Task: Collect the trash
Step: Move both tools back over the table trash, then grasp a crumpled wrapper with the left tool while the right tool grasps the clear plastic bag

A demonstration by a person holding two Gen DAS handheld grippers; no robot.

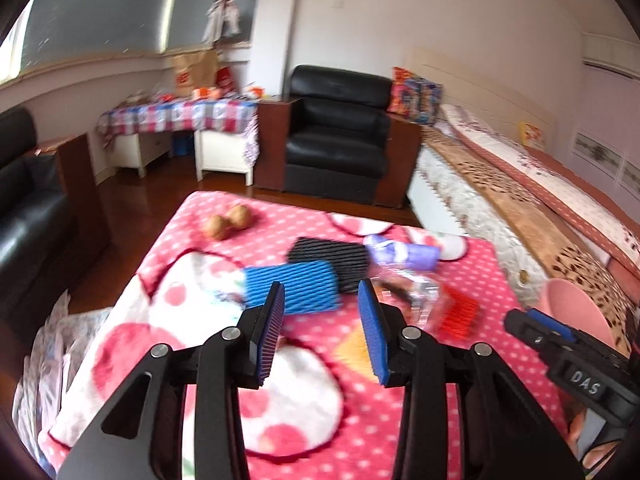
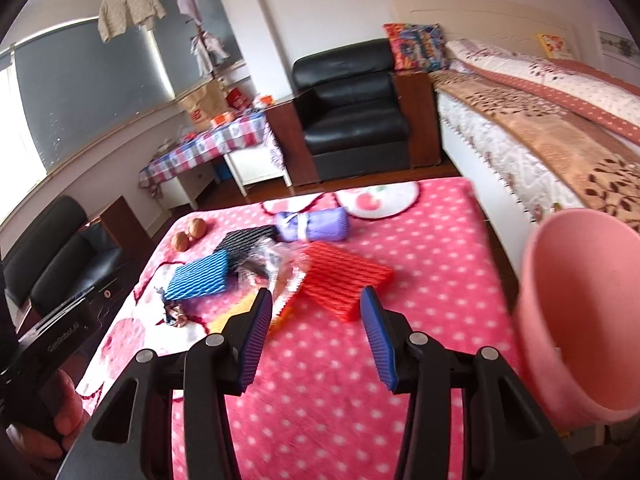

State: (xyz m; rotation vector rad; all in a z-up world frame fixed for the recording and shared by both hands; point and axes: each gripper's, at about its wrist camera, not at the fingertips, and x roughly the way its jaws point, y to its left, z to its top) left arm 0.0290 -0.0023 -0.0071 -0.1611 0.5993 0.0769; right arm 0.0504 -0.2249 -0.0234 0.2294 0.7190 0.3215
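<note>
right gripper point(image 2: 316, 312) fingers apart, red foam net point(image 2: 344, 276) just beyond

A black leather armchair point(image 2: 356, 112) is seen against the far wall, beside a bed draped with a brown leaf-patterned blanket point(image 2: 560, 140). A white desk covered by a checked cloth point(image 1: 180, 116) is placed under the window.
</note>
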